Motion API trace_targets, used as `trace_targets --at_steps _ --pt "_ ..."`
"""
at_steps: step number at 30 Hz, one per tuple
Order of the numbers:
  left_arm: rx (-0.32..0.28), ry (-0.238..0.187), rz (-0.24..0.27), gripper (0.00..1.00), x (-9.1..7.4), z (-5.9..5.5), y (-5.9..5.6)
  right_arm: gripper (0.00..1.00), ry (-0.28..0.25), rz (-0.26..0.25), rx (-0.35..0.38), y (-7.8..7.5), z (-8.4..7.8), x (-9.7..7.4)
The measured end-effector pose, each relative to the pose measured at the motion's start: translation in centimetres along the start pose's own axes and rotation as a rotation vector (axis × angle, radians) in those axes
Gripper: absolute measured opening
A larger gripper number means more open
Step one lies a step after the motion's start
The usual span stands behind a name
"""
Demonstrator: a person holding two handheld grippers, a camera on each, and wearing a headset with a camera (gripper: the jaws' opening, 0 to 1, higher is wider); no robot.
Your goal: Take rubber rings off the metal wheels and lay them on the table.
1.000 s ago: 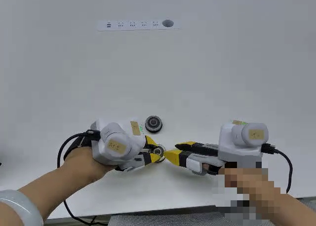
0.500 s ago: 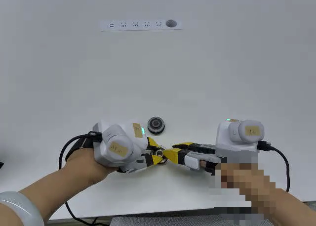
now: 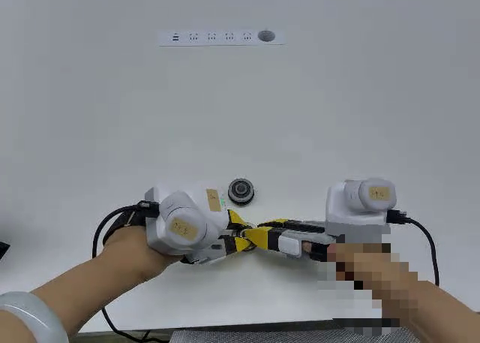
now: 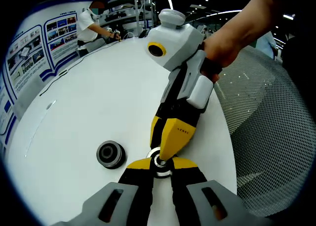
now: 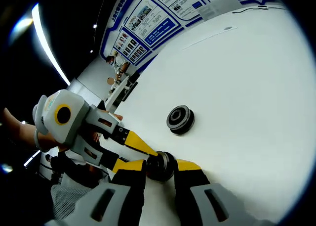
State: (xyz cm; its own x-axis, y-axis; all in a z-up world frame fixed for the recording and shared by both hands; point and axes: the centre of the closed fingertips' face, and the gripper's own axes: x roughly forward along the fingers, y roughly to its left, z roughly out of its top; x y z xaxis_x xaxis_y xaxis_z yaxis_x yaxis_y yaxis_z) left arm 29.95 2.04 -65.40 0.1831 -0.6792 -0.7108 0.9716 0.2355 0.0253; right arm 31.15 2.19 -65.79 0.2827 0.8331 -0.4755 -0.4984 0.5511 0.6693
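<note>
On the white table (image 3: 300,118), near its front edge, the two grippers meet tip to tip. The left gripper (image 4: 161,164) has its yellow-tipped jaws closed on a small wheel, one tip pressed to either side. The right gripper (image 5: 159,166) comes at it from the opposite side and clamps the same wheel between its own yellow tips, so the held wheel (image 5: 159,161) sits pinched by both tools just above the tabletop. In the left gripper view the right gripper's upper jaw overlaps the wheel from above.

A white power strip (image 3: 221,37) lies flat far back on the table. A second, loose wheel (image 3: 241,191), dark with a metal hub, lies flat on the table just behind the joined tips, apart from both grippers.
</note>
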Motion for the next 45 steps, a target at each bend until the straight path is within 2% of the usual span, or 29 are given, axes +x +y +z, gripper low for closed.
trace_targets --at_steps 18,34,45 --pt "-0.011 -0.008 0.005 0.13 0.1 -0.3 0.1 0.24 0.018 0.035 0.018 0.4 -0.1 0.0" --pt "-0.007 -0.006 0.004 0.12 0.0 -0.2 0.0 0.24 0.011 0.067 0.129 0.5 -0.8 -0.8" --pt "-0.002 -0.005 0.004 0.12 0.0 -0.2 0.1 0.24 0.001 0.092 0.169 0.9 -1.4 -1.0"
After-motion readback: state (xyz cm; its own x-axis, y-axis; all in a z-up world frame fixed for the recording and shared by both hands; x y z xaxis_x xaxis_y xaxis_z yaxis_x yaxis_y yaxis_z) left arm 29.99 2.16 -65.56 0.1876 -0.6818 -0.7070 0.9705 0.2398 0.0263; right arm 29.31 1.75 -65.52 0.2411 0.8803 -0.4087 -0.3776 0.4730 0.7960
